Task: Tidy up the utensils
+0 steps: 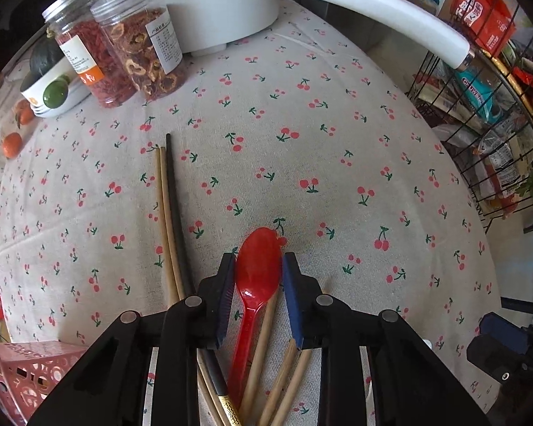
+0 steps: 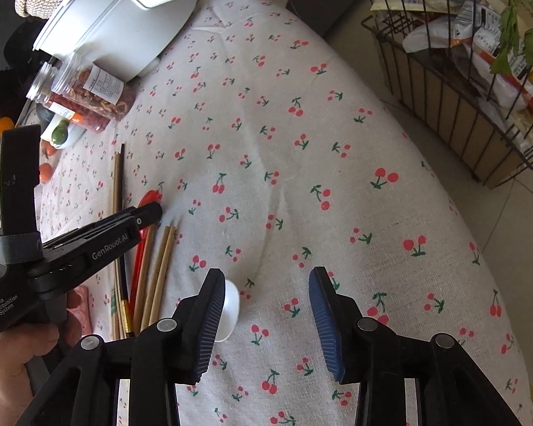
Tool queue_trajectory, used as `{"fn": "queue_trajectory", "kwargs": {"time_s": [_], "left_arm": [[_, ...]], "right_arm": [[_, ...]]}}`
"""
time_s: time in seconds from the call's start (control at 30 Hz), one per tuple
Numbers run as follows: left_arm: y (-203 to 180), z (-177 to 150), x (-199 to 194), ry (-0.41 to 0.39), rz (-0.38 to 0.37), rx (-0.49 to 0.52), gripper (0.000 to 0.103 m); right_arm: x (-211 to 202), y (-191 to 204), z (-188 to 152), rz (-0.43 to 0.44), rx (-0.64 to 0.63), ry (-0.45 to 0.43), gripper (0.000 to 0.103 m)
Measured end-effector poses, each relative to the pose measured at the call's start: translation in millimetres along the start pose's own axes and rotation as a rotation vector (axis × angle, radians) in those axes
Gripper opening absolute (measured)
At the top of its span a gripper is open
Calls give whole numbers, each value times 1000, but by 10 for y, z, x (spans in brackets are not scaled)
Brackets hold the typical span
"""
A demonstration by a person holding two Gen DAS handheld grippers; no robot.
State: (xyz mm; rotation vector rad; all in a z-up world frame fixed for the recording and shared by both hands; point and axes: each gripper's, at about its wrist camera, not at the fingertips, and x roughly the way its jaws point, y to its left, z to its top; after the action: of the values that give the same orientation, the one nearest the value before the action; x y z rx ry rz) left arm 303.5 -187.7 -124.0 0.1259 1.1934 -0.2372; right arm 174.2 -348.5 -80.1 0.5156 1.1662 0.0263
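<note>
Right wrist view: "GenRobot AI" on left claw point(image 2: 152, 213) | straddles red spoon point(image 1: 257, 273), unclenched | right claw point(image 2: 266, 316) released

Red spoon point(image 1: 257, 277): handle end runs under the left gripper body at 6 o'clock, cut off. White spoon point(image 2: 230, 310): mostly behind the right gripper's left pad, handle hidden. Jar labels point(image 1: 165, 44) at 11 o'clock too small to read. Pink basket point(image 1: 25, 372) clipped at 8 o'clock.
</note>
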Motion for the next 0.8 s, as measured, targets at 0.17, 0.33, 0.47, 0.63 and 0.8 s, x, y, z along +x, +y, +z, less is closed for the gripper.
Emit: {"fn": "queue_trajectory", "kwargs": {"time_s": [0.17,0.33,0.47,0.63,0.8], "left_arm": [[49,-206,-419,-92,-40,19,28],[86,-484,-881,-190,-87,43,28],[142,-723,-1215,-246,-133,44,28],[312,-1013,-1498,-290,-179,26,28],[510,-1257,-1686,-324,-210,-2,28]], "right_arm": [[87,102,-63,-22,-40,28,46],[232,170,-148,-13,-58,68,46],[369,164,-192,18,-36,78,46],[410,173,-218,36,-33,40,40],[473,237,-249,40,-55,13,15]]}}
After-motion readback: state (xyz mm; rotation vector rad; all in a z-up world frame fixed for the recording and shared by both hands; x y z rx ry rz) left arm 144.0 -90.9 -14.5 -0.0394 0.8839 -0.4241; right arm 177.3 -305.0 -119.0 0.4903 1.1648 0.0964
